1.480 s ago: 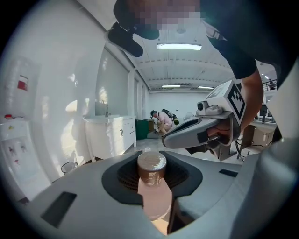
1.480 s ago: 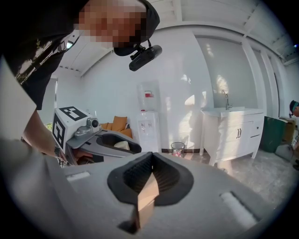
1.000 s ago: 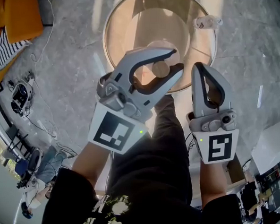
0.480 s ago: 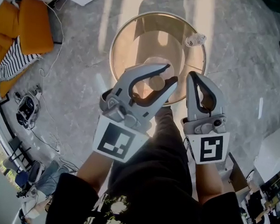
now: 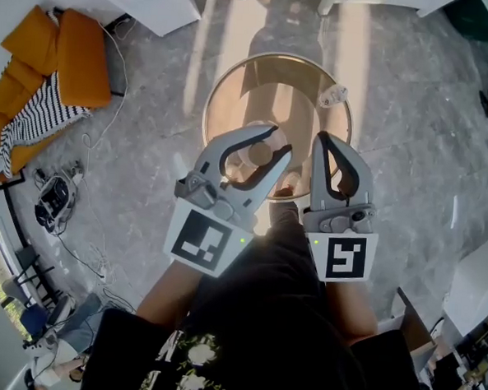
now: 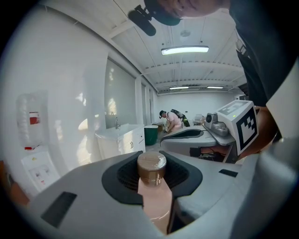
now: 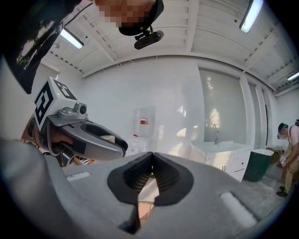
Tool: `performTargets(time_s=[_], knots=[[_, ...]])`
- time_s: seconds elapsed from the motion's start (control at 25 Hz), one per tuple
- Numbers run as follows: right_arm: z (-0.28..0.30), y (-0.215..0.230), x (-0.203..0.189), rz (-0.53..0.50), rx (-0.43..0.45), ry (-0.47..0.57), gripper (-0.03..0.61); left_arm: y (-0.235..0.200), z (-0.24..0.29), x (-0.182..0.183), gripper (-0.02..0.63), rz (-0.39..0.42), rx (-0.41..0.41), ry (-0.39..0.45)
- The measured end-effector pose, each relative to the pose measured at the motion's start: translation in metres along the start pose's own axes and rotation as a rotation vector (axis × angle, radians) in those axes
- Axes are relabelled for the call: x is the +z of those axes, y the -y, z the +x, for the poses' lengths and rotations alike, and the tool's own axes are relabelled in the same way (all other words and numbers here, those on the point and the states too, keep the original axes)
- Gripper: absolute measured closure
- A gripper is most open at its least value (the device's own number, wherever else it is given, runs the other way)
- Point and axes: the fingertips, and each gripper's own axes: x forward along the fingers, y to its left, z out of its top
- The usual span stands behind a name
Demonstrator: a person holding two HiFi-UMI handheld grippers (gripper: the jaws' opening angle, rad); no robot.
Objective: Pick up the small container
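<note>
The small container [image 6: 151,169], a pale pink bottle with a brown cap, sits upright between the dark pads of my left gripper [image 6: 152,184], which is shut on it. In the head view the left gripper [image 5: 277,143] is held up high over the round glass table [image 5: 219,98], and the container's cap [image 5: 260,154] shows inside its jaws. Just to its right, my right gripper [image 5: 323,139] is also raised. Its pads [image 7: 161,175] meet with nothing between them. The left gripper [image 7: 88,140] shows from the side in the right gripper view.
A small crumpled clear thing [image 5: 332,95] lies at the table's far right rim. Orange cushions [image 5: 71,52] and a striped cloth [image 5: 34,128] lie on the grey floor at left, with cables and a device [image 5: 54,197]. A person [image 6: 174,120] bends over in the far room.
The table now looks smaller and further below, and more floor shows around it. Both grippers sit lower and closer together in the head view. The left grip on the container is unchanged.
</note>
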Motion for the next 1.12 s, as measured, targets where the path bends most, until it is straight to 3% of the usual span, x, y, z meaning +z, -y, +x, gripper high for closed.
performTargets(time_s=[0.32, 0.52, 1.12], knots=[[-0.011, -0.002, 0.049, -0.031, -0.005, 0.055, 0.583, 0.007, -0.019, 0.041, 0.491, -0.046, -0.017, -0.008], [-0.018, -0.003, 0.074, -0.052, -0.009, 0.102, 0.583, 0.011, -0.028, 0.071, 0.491, -0.009, -0.024, 0.066], [-0.057, 0.012, 0.135, -0.067, -0.012, 0.151, 0.583, 0.033, -0.047, 0.129, 0.491, 0.034, -0.033, 0.141]])
